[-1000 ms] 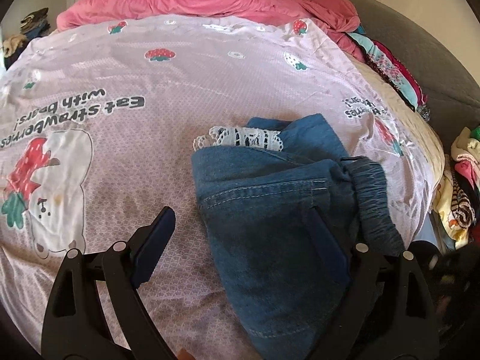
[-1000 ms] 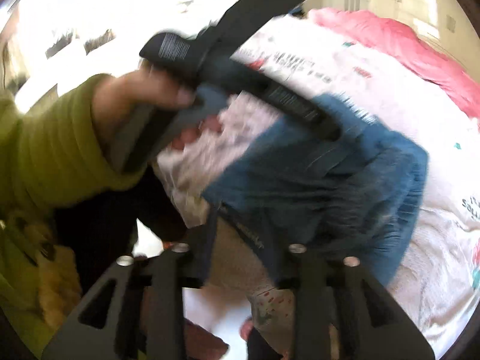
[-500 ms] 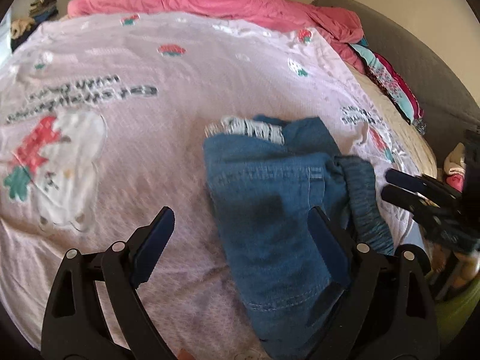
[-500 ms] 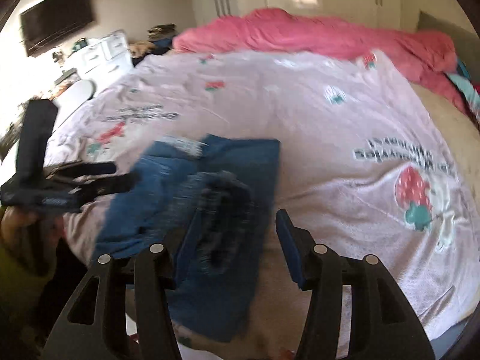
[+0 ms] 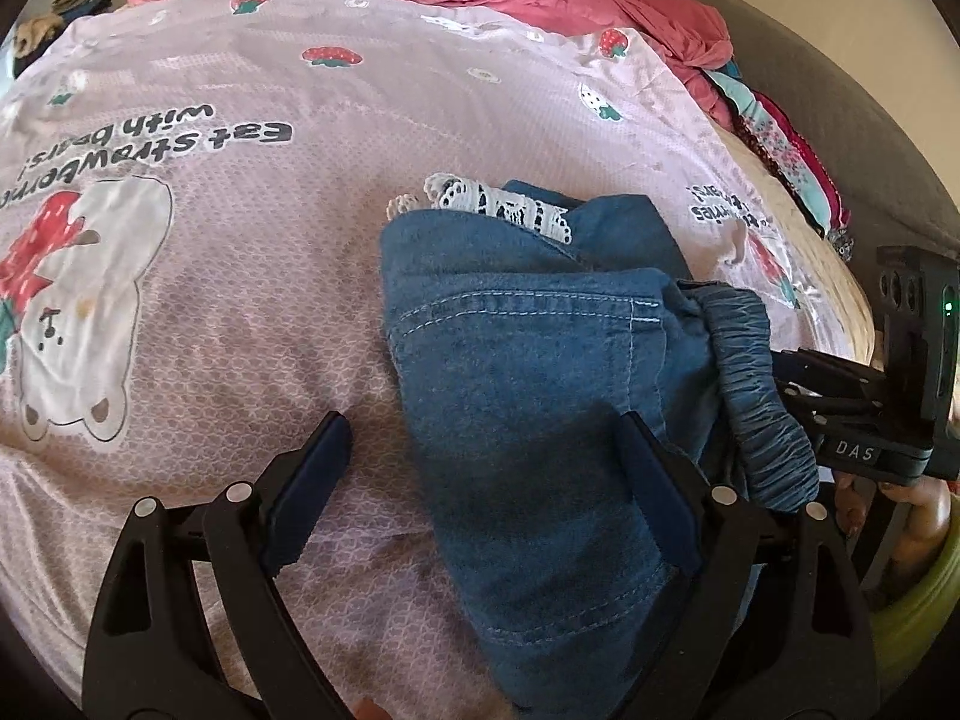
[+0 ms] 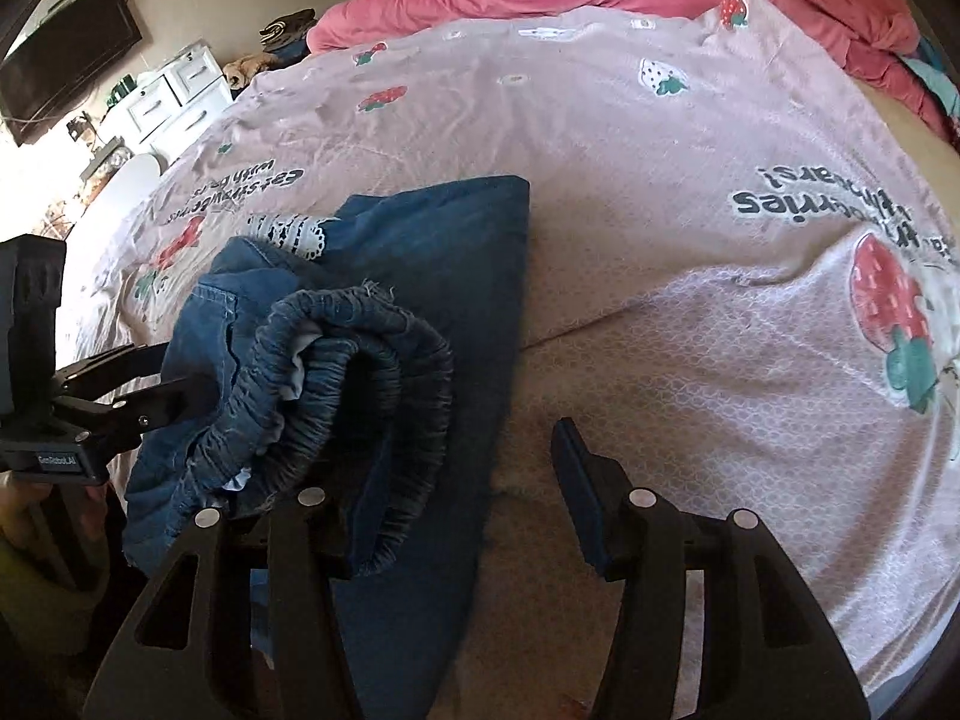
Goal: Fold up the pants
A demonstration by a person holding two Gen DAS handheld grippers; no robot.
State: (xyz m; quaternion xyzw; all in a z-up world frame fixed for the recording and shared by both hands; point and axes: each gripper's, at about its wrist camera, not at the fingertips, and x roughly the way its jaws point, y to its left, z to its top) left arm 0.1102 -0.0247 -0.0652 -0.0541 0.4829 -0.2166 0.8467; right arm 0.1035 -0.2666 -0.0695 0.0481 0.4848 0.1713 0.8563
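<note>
— Location of the pants [image 5: 540, 372]?

— Folded on the bed [image 5: 240, 300], near its front edge, lace hem at the far end, elastic waistband bunched at the near right.

— Left gripper [image 5: 480, 480]?

— Jaws wide, holding nothing; its right finger lies over the denim, the left over the sheet.

— Right gripper [image 6: 432, 480]?

— Jaws have just been opening, now partly apart. The left finger is hidden behind the waistband, apparently inside its loop; contact cannot be confirmed.
</note>
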